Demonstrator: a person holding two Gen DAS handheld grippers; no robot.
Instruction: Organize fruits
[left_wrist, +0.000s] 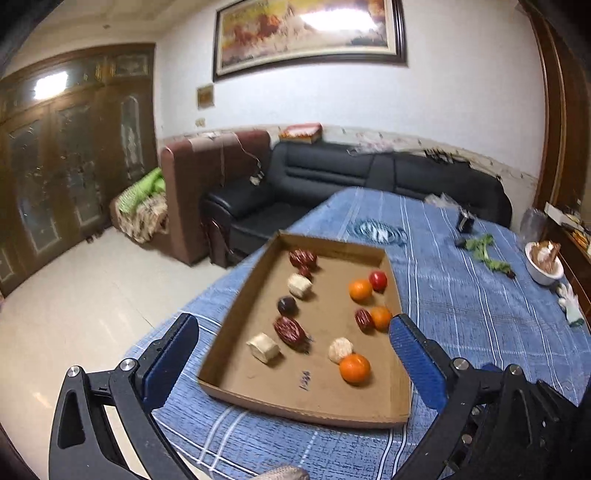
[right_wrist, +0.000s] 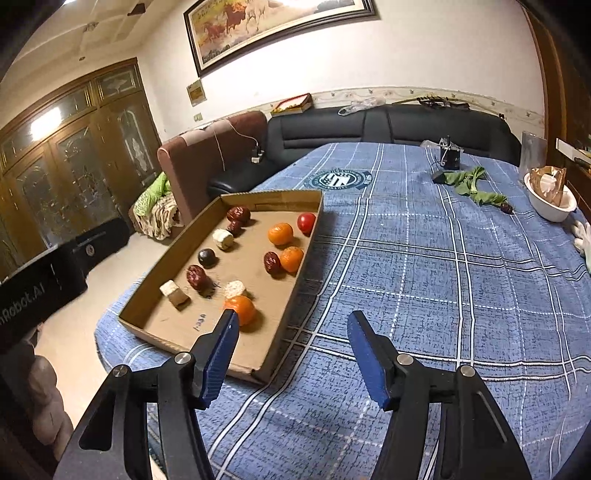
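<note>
Left gripper (left_wrist: 293, 345): my jaws stand wide apart, empty, hovering over the near edge of the cardboard tray (left_wrist: 236, 317).
Right gripper (right_wrist: 290, 350): jaws part-open, nothing between them, over the tray's near right corner.
Fruits: oranges (left_wrist: 354, 368), dates (left_wrist: 290, 329) and a red fruit (left_wrist: 378, 280) lie loose in the tray, likely gathered there for sorting.
Writing: a pen scrawl on the tray floor, unreadable; a round emblem (right_wrist: 338, 179) on the tablecloth (right_wrist: 424, 277), unreadable; "Robot.AI" on the black casing (right_wrist: 26, 299) at left.

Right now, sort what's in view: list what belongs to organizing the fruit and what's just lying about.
For the job: cardboard tray, oranges, red dates, tomato, dark plum, pale chunks.

Lying about: white bowl, green leaves, small black box, sofa.
</note>
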